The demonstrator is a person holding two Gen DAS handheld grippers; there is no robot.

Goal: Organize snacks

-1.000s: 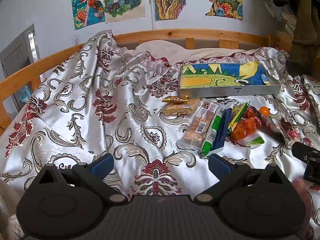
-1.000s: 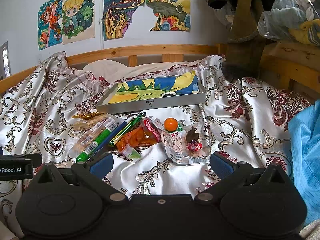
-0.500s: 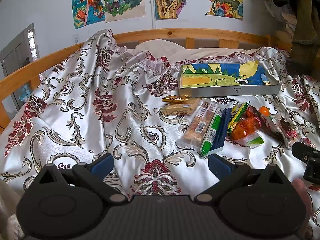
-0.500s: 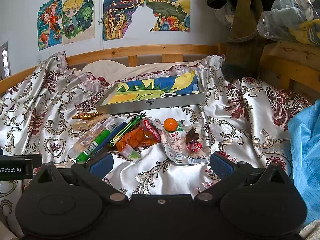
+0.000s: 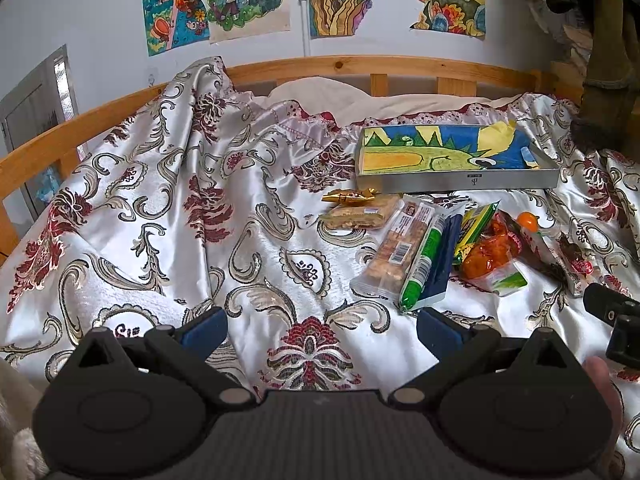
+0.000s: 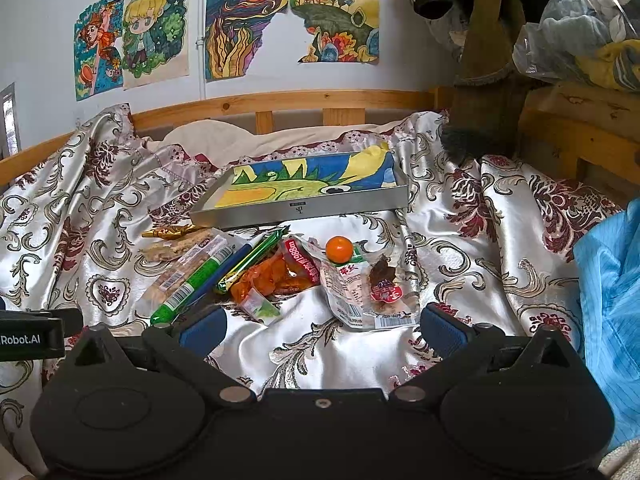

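A: Both grippers, left (image 5: 322,326) and right (image 6: 322,326), gape wide, empty. Snacks (image 6: 260,276) lie heaped just near the tray (image 6: 300,210).

B: Slick packets overlap; one pinch could drag neighbours, or roll the orange ball (image 6: 339,248).

One silver tray (image 6: 304,210). One small orange ball (image 6: 339,248). One gold candy (image 6: 166,233). One green tube (image 6: 188,292). One blue stick pack (image 5: 440,260). About nine snacks in all. Four pictures (image 6: 248,26) on the wall.
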